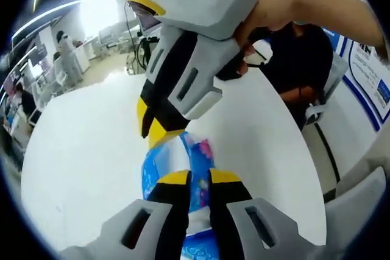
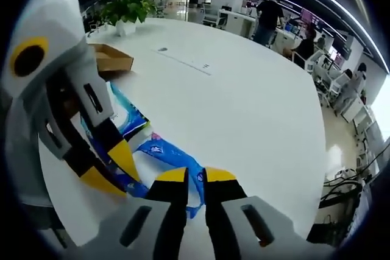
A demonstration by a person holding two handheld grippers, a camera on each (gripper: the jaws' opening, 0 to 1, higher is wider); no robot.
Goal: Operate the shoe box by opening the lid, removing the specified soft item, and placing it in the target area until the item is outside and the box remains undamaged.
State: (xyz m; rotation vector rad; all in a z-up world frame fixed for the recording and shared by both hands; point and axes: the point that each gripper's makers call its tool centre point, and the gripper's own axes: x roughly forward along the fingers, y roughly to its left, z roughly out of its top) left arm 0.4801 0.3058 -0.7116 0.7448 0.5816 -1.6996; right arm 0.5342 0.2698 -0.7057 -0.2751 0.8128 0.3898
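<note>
While both grippers meet over the round white worktop [image 2: 244,108], the soft blue-and-white printed plastic pack [image 1: 183,181] lies on the worktop, outside the open brown cardboard shoe box [image 2: 109,59] standing beyond it near a potted green plant [image 2: 127,9]. Left gripper [image 1: 200,178] fingers are clamped on the pack; right gripper [image 2: 195,175] fingers pinch its other end.

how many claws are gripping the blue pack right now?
2. The left claw pinches the blue pack from the near end; the right claw grips its other end, both above the white table.
</note>
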